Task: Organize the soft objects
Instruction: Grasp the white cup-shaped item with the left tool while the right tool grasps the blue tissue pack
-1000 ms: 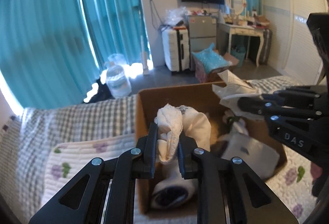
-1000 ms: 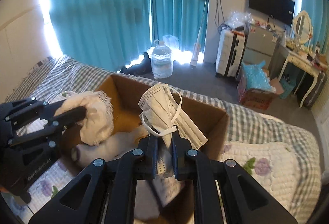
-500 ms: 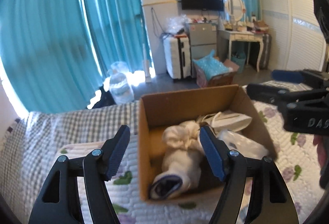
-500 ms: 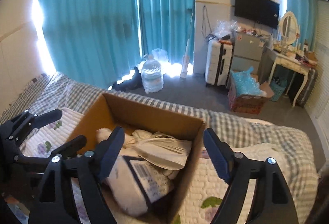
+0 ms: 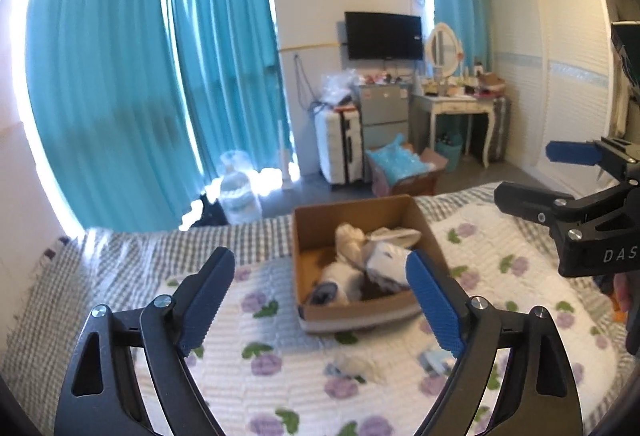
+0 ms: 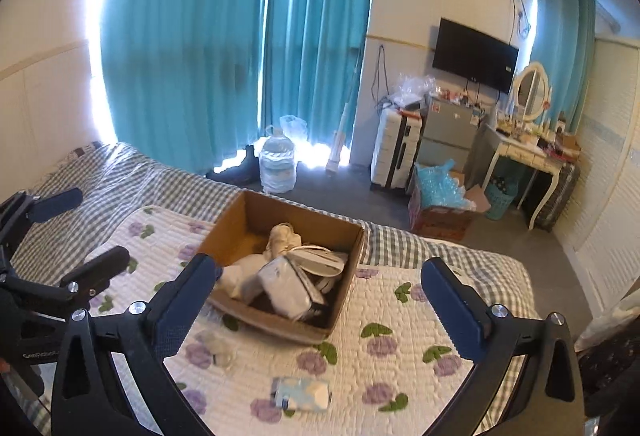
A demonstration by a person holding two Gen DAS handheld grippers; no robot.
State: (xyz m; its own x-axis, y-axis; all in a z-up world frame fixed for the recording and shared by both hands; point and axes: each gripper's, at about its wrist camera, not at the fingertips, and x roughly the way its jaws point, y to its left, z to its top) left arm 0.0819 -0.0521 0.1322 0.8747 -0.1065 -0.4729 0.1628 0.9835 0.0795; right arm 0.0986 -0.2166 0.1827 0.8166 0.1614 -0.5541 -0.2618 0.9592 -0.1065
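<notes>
A brown cardboard box sits on the flowered quilt of the bed. It holds a white cloth, a face mask, a white packet and a rolled sock. My left gripper is open and empty, held back above the quilt in front of the box. My right gripper is open and empty, also back from the box. A small blue-white tissue pack and a crumpled pale item lie on the quilt in front of the box.
The bed's far edge with a checked sheet lies behind the box. Beyond it stand a water jug, a white suitcase, a box of blue stuff and a dressing table. Teal curtains cover the window.
Both grippers opened, dropping the white cloth and the face mask into the box. Both then pulled back and up, so the box now looks smaller and farther.
</notes>
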